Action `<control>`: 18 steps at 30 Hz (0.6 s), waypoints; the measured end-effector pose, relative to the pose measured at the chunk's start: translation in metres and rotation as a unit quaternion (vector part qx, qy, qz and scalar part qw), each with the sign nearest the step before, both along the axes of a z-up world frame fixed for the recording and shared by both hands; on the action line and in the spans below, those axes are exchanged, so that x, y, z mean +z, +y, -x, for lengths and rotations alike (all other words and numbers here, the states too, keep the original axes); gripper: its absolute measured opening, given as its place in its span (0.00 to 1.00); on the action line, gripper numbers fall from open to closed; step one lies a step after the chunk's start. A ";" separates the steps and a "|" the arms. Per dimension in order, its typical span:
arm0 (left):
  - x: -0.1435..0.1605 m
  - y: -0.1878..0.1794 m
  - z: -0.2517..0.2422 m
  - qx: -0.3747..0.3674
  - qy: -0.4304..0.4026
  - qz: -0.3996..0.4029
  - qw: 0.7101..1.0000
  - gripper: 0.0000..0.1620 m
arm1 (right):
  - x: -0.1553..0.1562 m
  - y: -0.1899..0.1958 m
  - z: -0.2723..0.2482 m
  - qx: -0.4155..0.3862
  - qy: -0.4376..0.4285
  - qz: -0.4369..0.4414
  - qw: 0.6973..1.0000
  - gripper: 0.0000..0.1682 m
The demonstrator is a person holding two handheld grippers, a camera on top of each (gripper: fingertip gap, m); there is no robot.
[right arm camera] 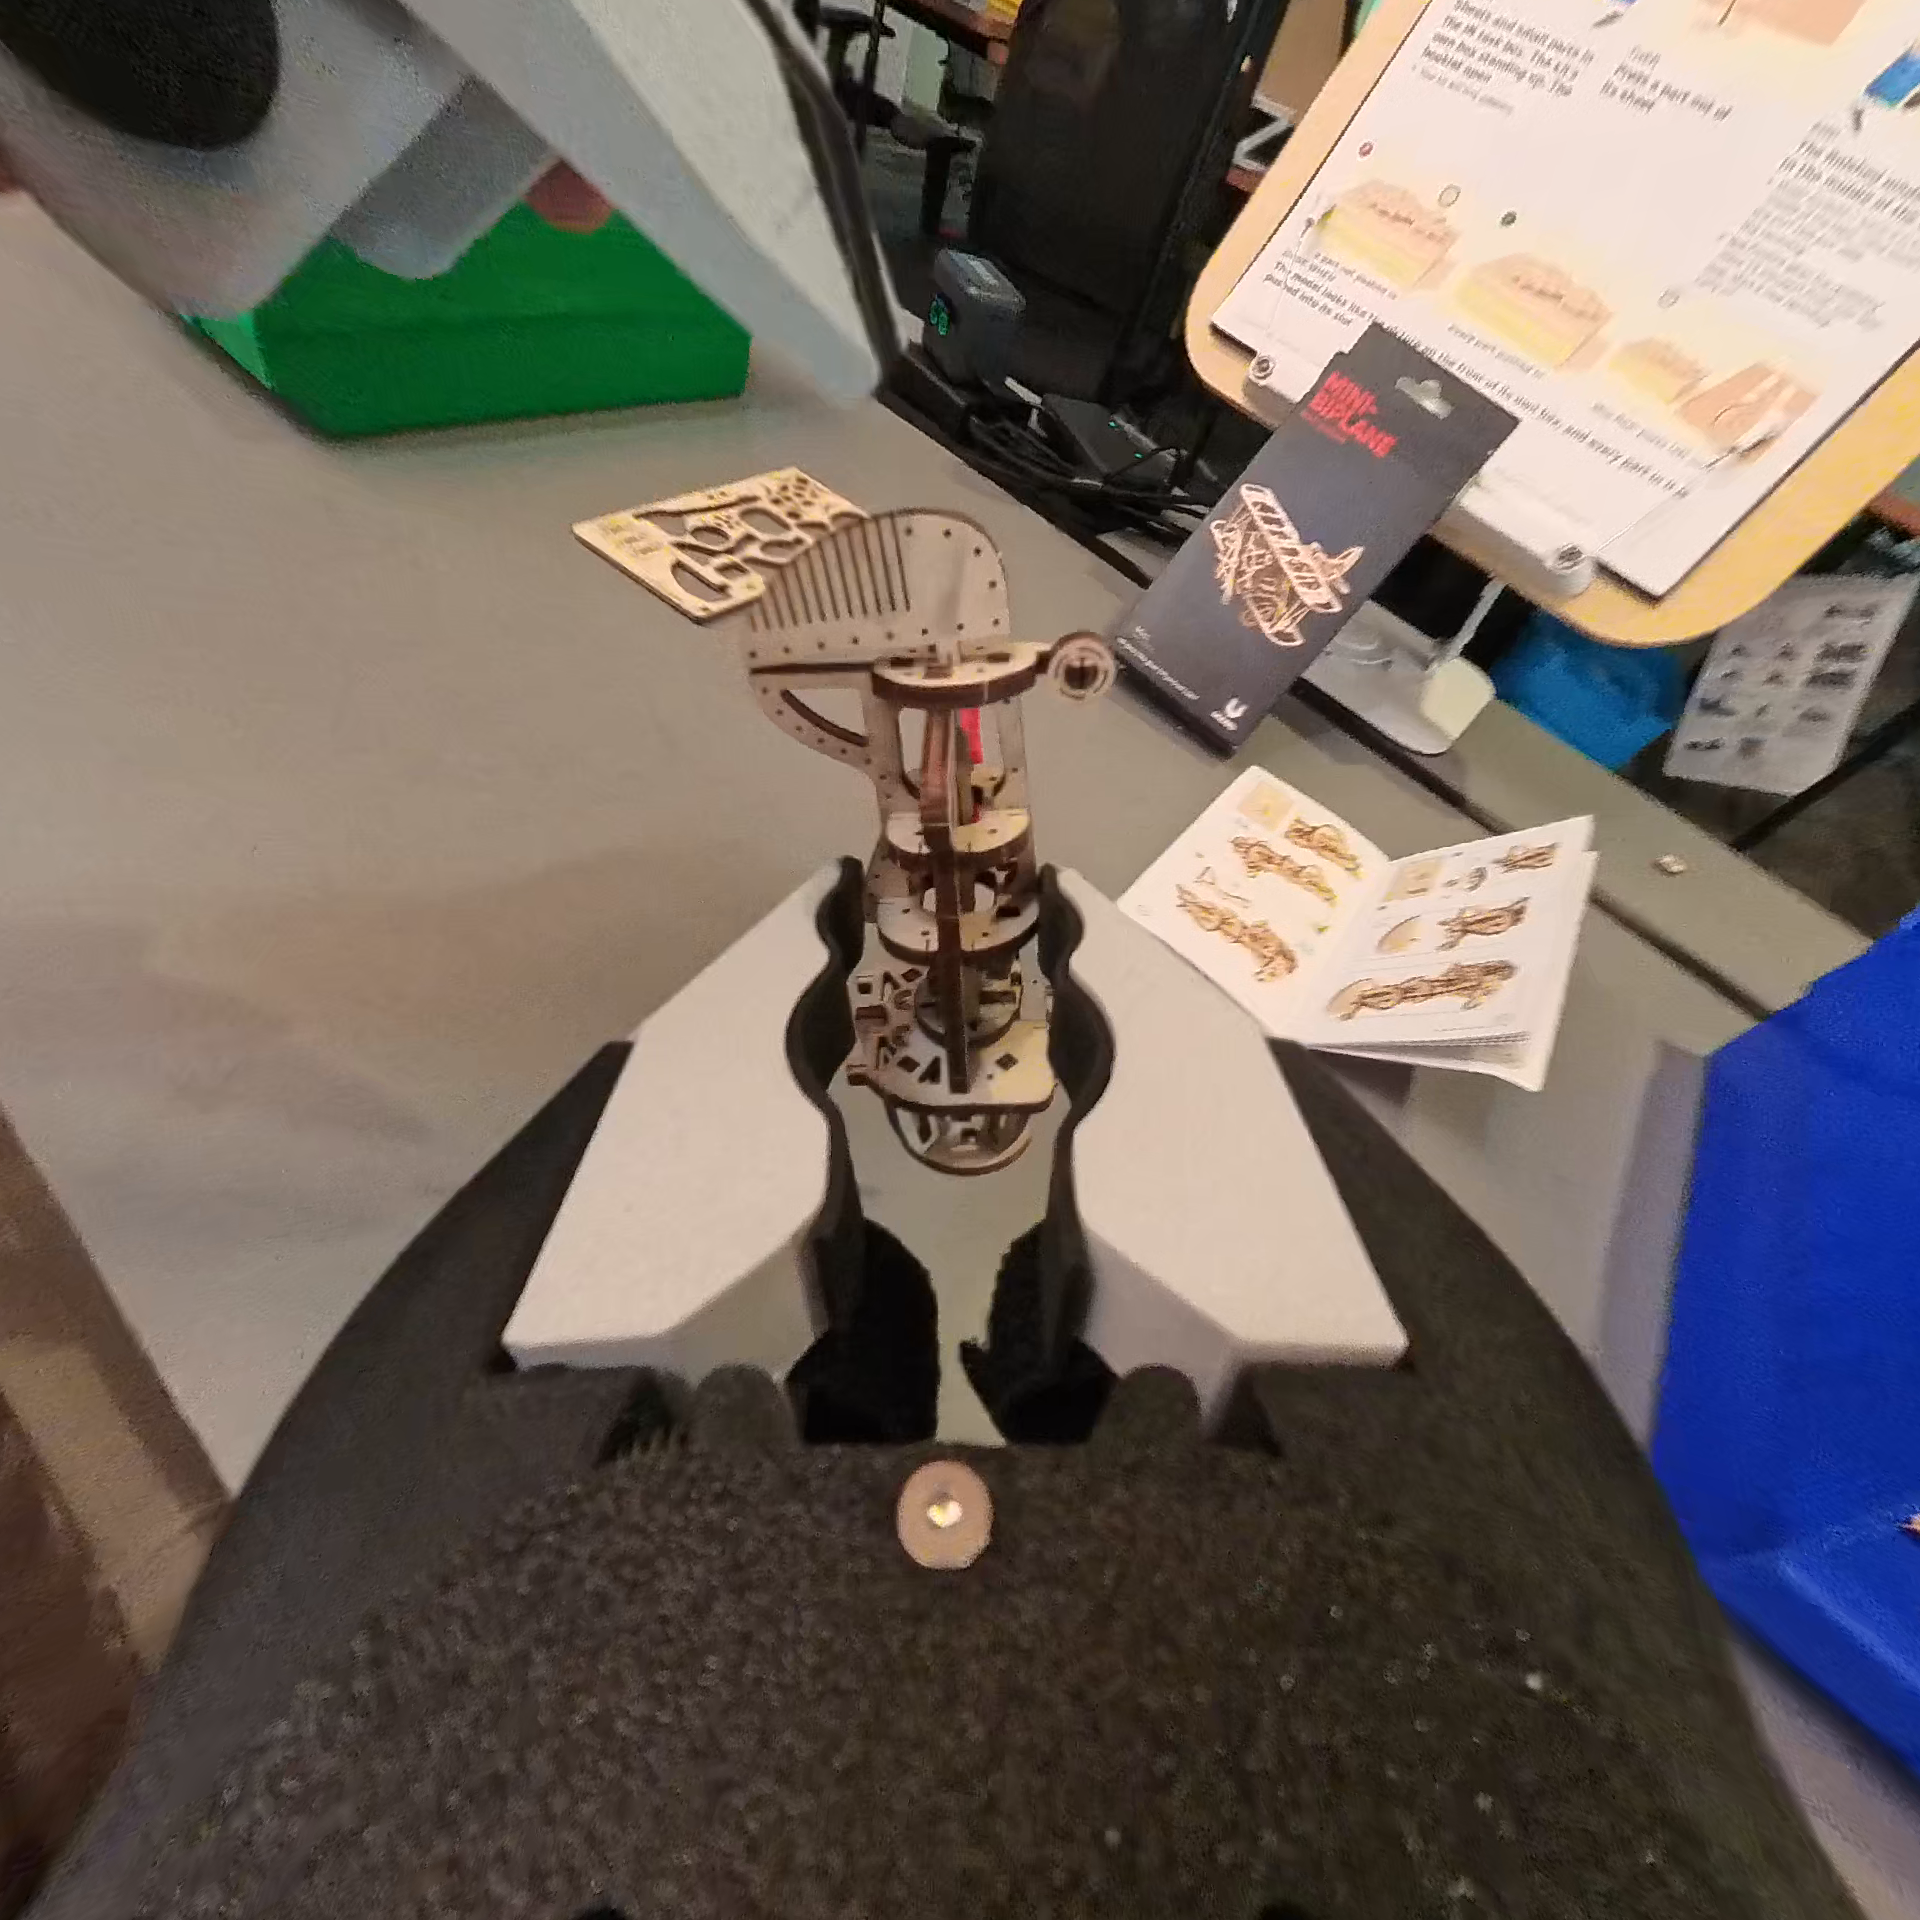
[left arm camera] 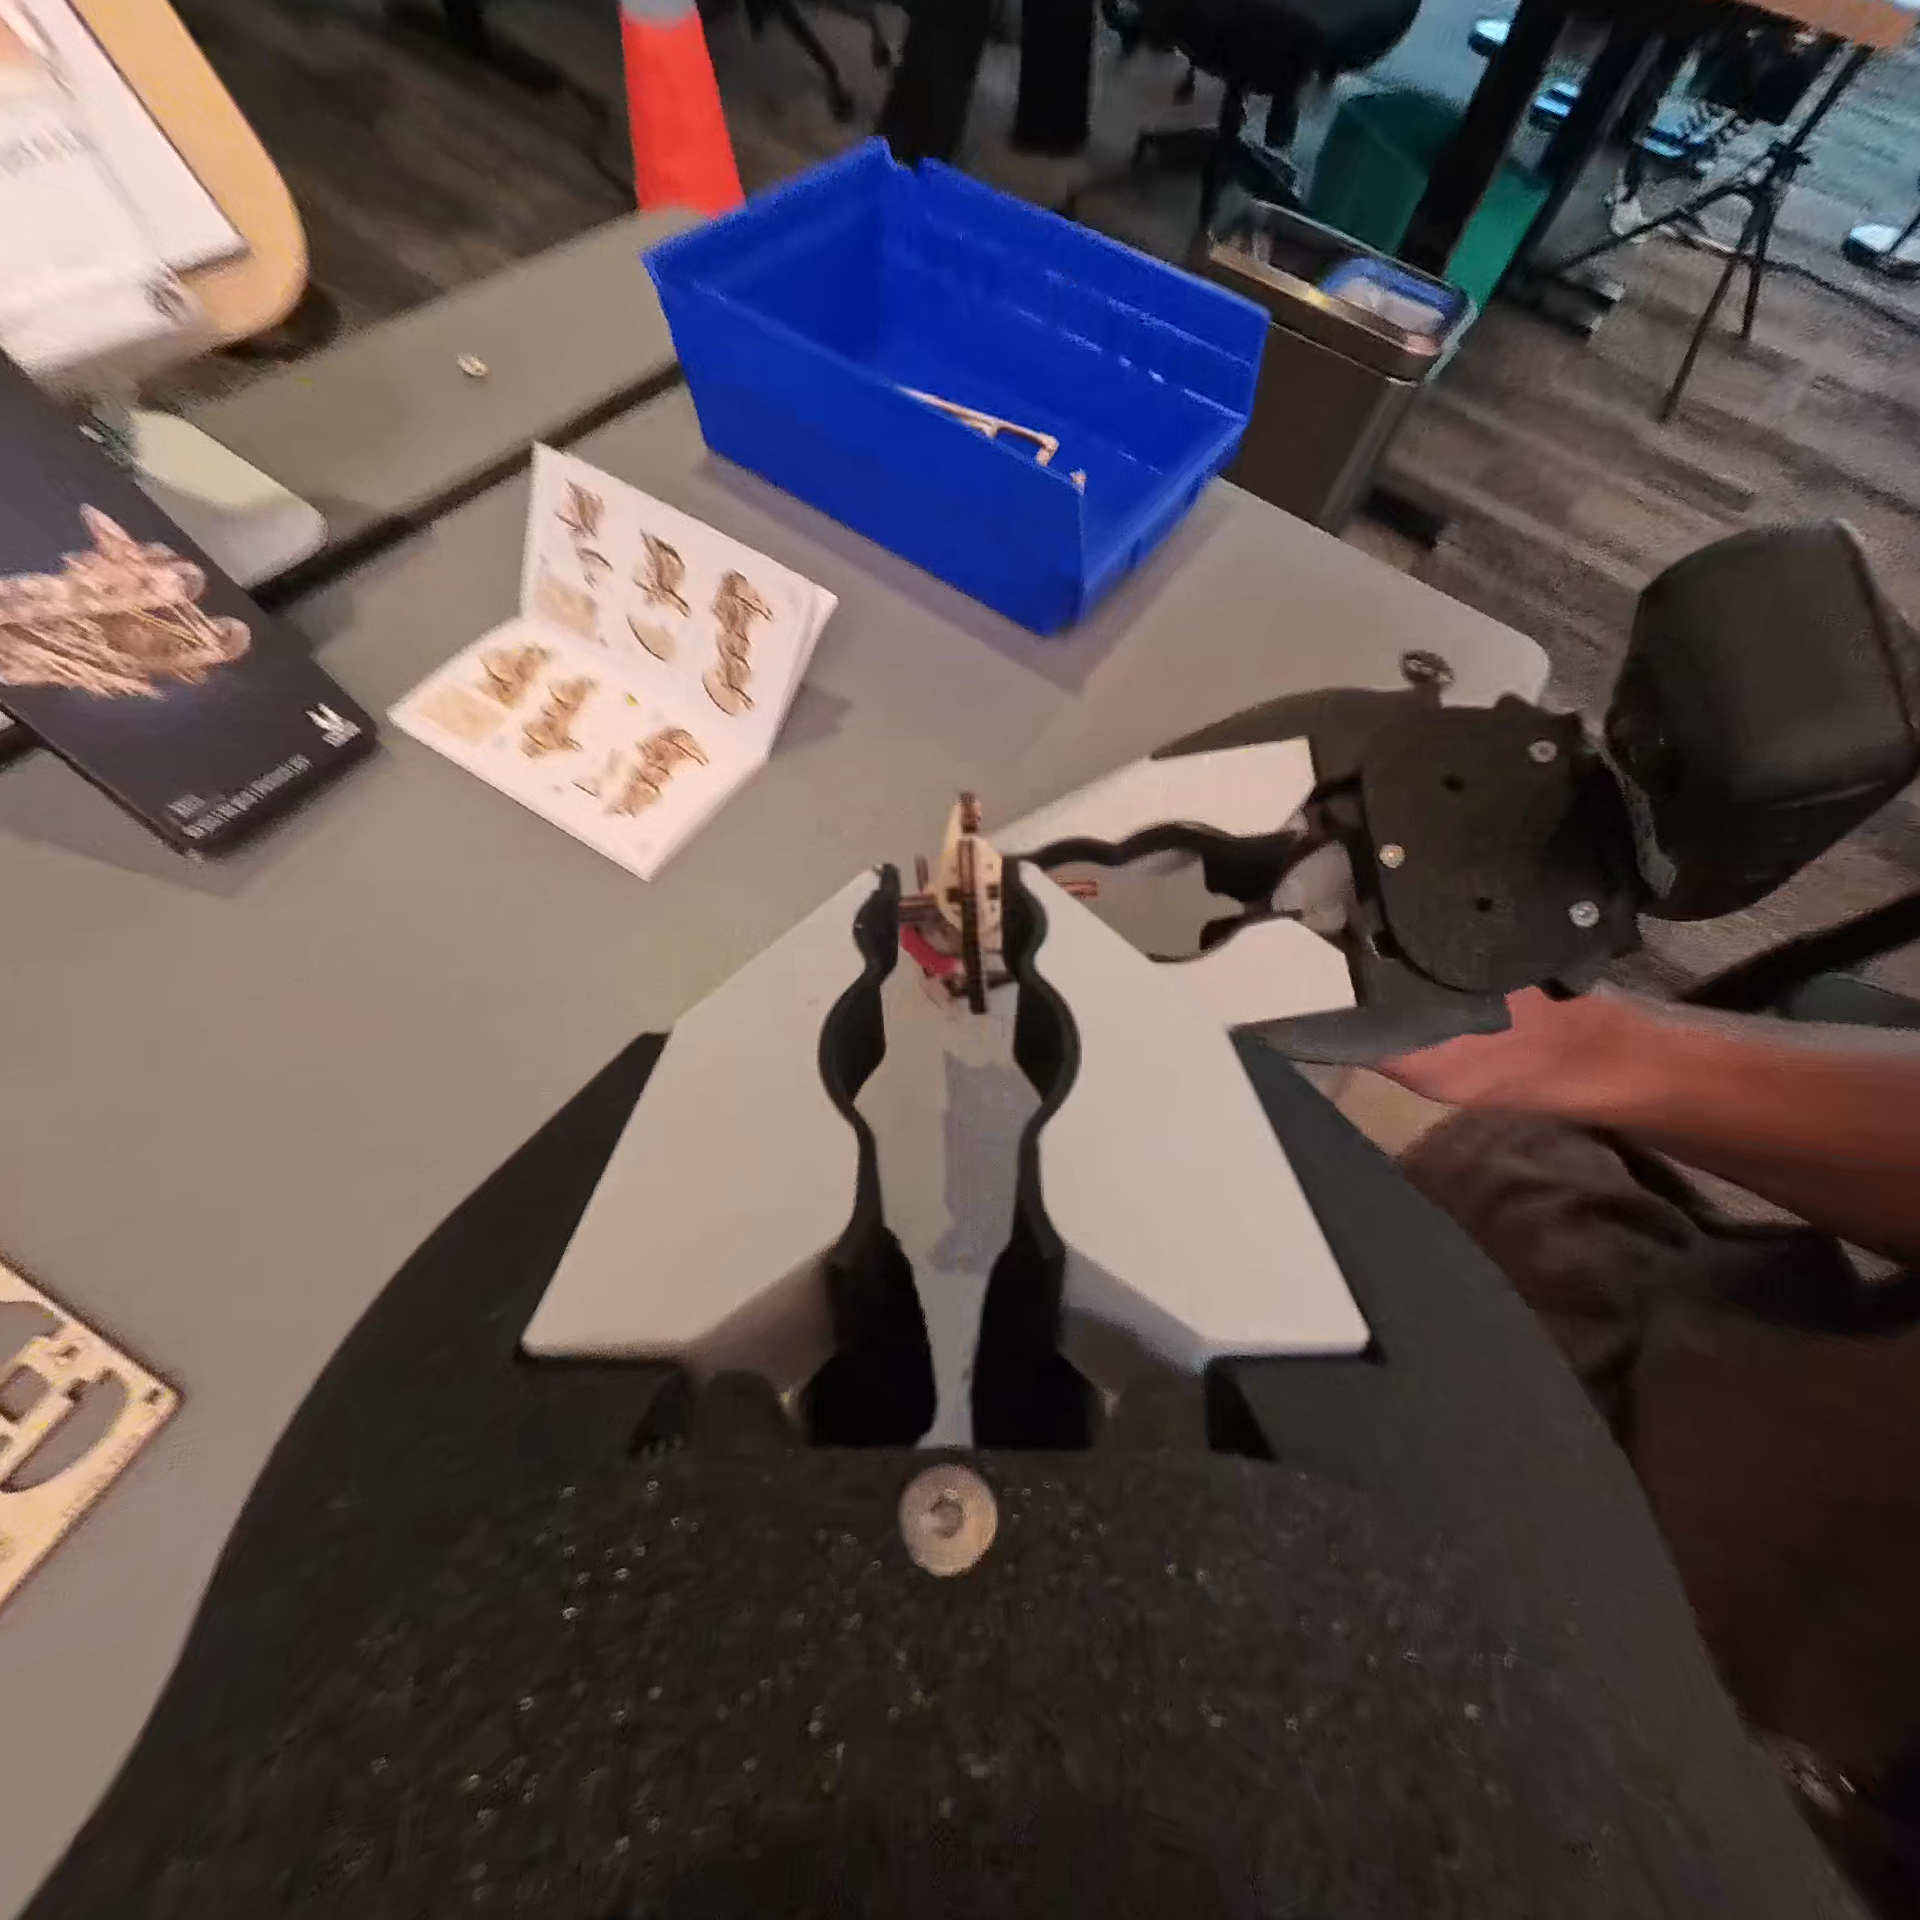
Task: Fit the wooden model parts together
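The wooden model (right arm camera: 951,935), a half-built plane body with a ribbed tail fin, stands up between my right gripper's (right arm camera: 951,894) jaws, which are shut on its lower body. In the left wrist view the model (left arm camera: 961,894) shows end-on just past my left gripper (left arm camera: 948,902). Its jaws stand a narrow gap apart and hover over the model. The right gripper (left arm camera: 1049,862) reaches in from the right, held by a hand (left arm camera: 1558,1060). In the right wrist view the left gripper's finger (right arm camera: 727,208) is blurred at the top left, apart from the tail.
On the grey table (left arm camera: 416,1039) are a blue bin (left arm camera: 966,343) holding wooden parts, an open instruction booklet (left arm camera: 623,655), a black package card (left arm camera: 156,675) and a punched-out part sheet (right arm camera: 707,540). A green box (right arm camera: 499,332) and an instruction board (right arm camera: 1558,260) stand behind.
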State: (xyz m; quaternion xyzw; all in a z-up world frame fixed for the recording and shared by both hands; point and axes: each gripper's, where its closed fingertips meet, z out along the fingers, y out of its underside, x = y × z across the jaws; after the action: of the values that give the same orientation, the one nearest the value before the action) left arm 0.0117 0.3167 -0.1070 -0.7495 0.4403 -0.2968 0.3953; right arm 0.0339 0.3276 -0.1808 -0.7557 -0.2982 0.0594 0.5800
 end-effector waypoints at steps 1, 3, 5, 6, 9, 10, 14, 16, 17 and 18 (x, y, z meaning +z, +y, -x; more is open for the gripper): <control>-0.003 -0.003 0.000 -0.005 0.002 0.013 1.000 0.10 | 0.001 0.000 -0.001 -0.003 -0.020 -0.009 1.000 0.19; -0.007 -0.003 0.002 -0.008 0.005 0.020 1.000 0.08 | 0.000 -0.001 -0.003 -0.008 -0.061 -0.021 0.998 0.19; -0.011 -0.007 0.002 -0.021 0.010 0.034 0.999 0.06 | 0.000 -0.002 -0.003 -0.008 -0.084 -0.030 0.996 0.19; -0.014 -0.010 0.002 -0.027 0.011 0.042 0.999 0.05 | 0.000 -0.003 -0.002 -0.006 -0.089 -0.031 0.996 0.19; -0.019 -0.012 0.003 -0.033 0.015 0.055 0.998 0.03 | 0.000 -0.005 0.000 -0.002 -0.108 -0.037 0.994 0.19; -0.021 -0.012 0.004 -0.033 0.018 0.055 0.998 0.01 | 0.000 -0.006 0.001 0.001 -0.113 -0.039 0.993 0.19; -0.024 -0.015 0.007 -0.040 0.025 0.053 0.997 0.00 | -0.003 -0.007 0.002 0.006 -0.128 -0.038 0.991 0.19; -0.028 -0.016 0.008 -0.044 0.029 0.058 0.997 0.00 | -0.006 -0.007 0.003 0.008 -0.137 -0.036 0.990 0.19; -0.029 -0.017 0.008 -0.046 0.030 0.064 0.996 0.00 | -0.007 -0.007 0.004 0.008 -0.139 -0.034 0.990 0.19; -0.030 -0.018 0.008 -0.049 0.030 0.069 0.996 0.00 | -0.009 -0.008 0.004 0.009 -0.139 -0.030 0.990 0.19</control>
State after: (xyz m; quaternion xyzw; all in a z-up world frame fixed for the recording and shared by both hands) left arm 0.0035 0.2991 -0.1373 -0.7614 0.4663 -0.3226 0.3143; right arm 0.0297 0.3200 -0.1896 -0.7358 -0.3846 -0.0497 0.5552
